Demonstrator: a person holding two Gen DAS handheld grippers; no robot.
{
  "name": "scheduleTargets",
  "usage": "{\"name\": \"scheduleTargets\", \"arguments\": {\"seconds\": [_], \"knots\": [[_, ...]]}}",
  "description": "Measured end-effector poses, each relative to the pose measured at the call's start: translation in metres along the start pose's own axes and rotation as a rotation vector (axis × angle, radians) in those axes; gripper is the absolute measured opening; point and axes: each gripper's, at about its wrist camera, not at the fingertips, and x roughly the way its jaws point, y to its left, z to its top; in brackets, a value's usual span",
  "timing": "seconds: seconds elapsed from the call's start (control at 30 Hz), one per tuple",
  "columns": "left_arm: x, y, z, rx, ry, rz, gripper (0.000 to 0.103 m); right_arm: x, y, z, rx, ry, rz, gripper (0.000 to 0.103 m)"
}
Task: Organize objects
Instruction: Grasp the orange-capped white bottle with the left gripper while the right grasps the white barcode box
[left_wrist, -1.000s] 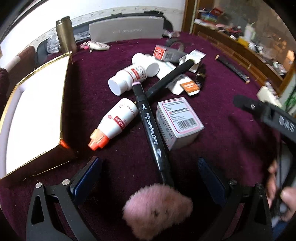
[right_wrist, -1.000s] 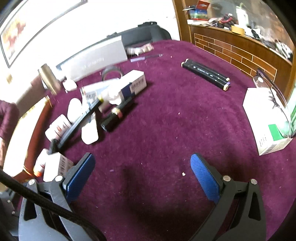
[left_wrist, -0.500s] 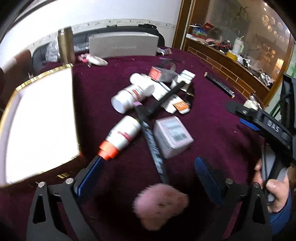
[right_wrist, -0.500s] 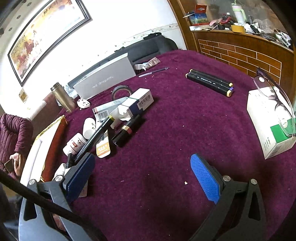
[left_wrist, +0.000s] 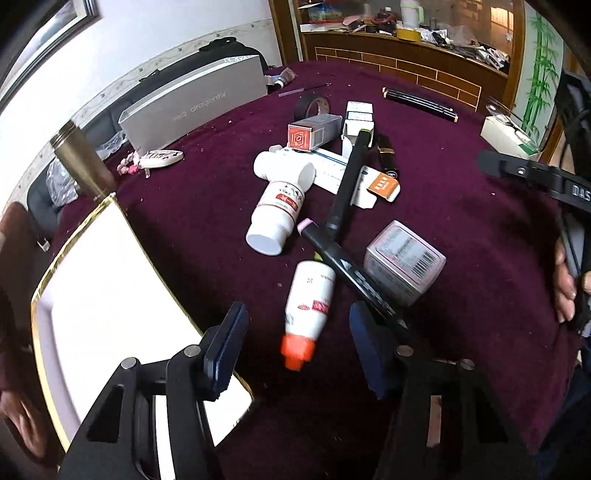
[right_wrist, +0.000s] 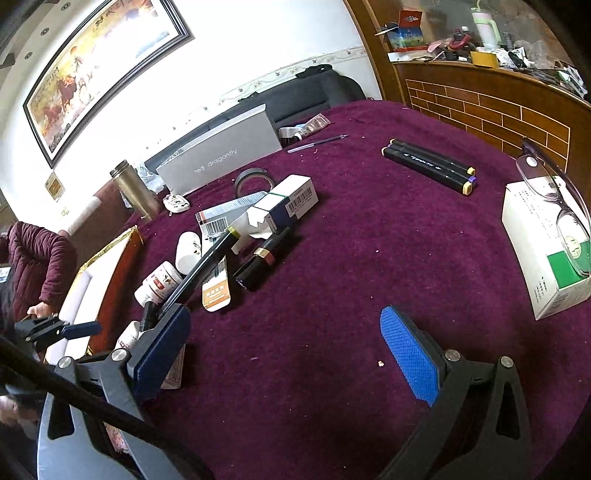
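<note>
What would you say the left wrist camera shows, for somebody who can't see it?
A white plastic bottle with an orange cap lies on a dark red velvety tablecloth, between the half-open jaws of the left gripper, which have just been closing. Nearby are a long black marker pen, small cardboard boxes and a gold-edged white tray.

White wall (right_wrist: 258, 44), framed painting (right_wrist: 99, 70), brick-patterned wooden counter (right_wrist: 480, 107).

The left tool (left_wrist: 295, 354) has just been closing on nothing, while the right tool (right_wrist: 284, 354) hangs wide apart.
</note>
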Motion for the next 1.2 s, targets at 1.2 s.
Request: {"name": "scheduleTargets", "arguments": {"seconds": [1.2], "knots": [[0.007, -0.015, -0.042, -0.271, -0.066, -0.039, 0.023, 0.031, 0.118, -0.027, -0.377, 0.183, 0.011, 0.097]]}}
